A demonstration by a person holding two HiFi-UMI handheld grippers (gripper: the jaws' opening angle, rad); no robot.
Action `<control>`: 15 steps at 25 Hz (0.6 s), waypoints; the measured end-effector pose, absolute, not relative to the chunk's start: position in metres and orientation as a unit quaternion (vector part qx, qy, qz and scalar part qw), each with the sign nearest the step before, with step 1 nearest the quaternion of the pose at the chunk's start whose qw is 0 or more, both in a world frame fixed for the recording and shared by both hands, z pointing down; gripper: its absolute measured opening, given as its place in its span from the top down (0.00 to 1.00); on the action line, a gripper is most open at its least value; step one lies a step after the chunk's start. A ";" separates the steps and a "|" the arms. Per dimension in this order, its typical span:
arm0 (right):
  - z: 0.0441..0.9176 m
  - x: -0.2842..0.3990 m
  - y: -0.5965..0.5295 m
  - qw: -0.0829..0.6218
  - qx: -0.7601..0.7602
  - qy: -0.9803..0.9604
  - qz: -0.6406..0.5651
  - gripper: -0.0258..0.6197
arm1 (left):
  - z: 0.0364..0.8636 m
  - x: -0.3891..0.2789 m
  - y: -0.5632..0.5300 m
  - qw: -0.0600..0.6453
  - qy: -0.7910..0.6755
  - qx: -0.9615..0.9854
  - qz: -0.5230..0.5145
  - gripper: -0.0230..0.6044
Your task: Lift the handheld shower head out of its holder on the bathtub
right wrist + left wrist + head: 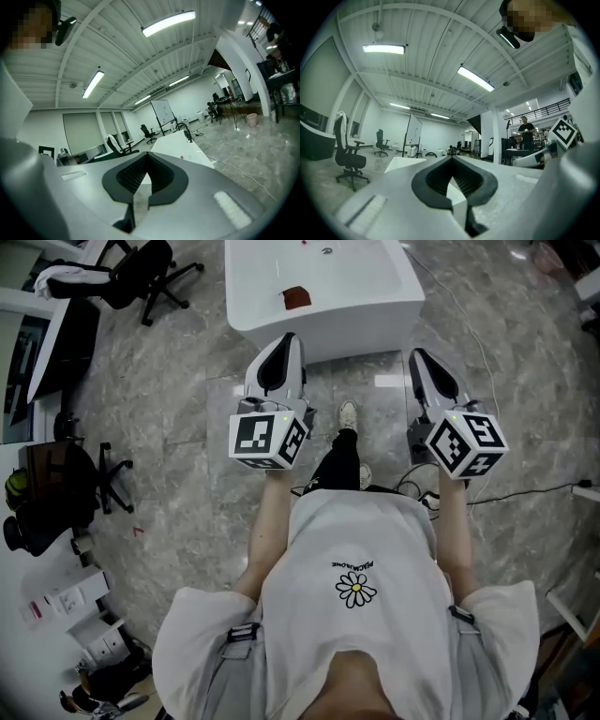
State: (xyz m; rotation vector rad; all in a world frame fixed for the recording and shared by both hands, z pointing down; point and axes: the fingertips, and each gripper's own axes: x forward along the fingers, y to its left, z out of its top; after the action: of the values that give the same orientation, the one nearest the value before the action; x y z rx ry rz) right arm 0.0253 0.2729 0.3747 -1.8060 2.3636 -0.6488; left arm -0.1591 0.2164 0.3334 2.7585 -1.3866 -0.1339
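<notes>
- The left claw point(289, 337) is held upright in front of the person's chest. In the left gripper view its two grey jaws point(451, 158) meet at the tips, closed, with nothing between them.
- The right claw point(417, 354) is held level with the left one and well apart from it. In the right gripper view its jaws point(147, 154) are likewise pressed together and empty.
- Each claw carries a white cube with black square markers at its rear, the left point(267, 439) and the right point(466, 443).
- A glossy white rectangular bathtub point(375, 306) stands just ahead of both claw tips, touching neither.
- A small red-brown object point(296, 296) lies on the tub's near end, ahead of the left claw.
- A dark metal tap fitting point(188, 134) stands at the tub's far end, ahead of the right claw and well apart from it. The shower head cannot be picked out there at this size.
- A black office chair point(141, 273) stands on the grey marbled floor, well to the left of the left claw.
</notes>
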 end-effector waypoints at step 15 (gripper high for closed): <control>0.370 0.096 0.031 0.047 -0.618 0.763 -0.185 0.92 | 0.372 -0.141 -0.031 0.047 -0.484 0.874 -0.029 0.96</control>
State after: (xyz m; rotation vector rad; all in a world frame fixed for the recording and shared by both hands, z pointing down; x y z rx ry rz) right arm 0.0960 0.0310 0.3696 -1.8838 2.3271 -0.5654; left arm -0.1409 -0.0305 0.3720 2.6652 -1.4757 -0.0890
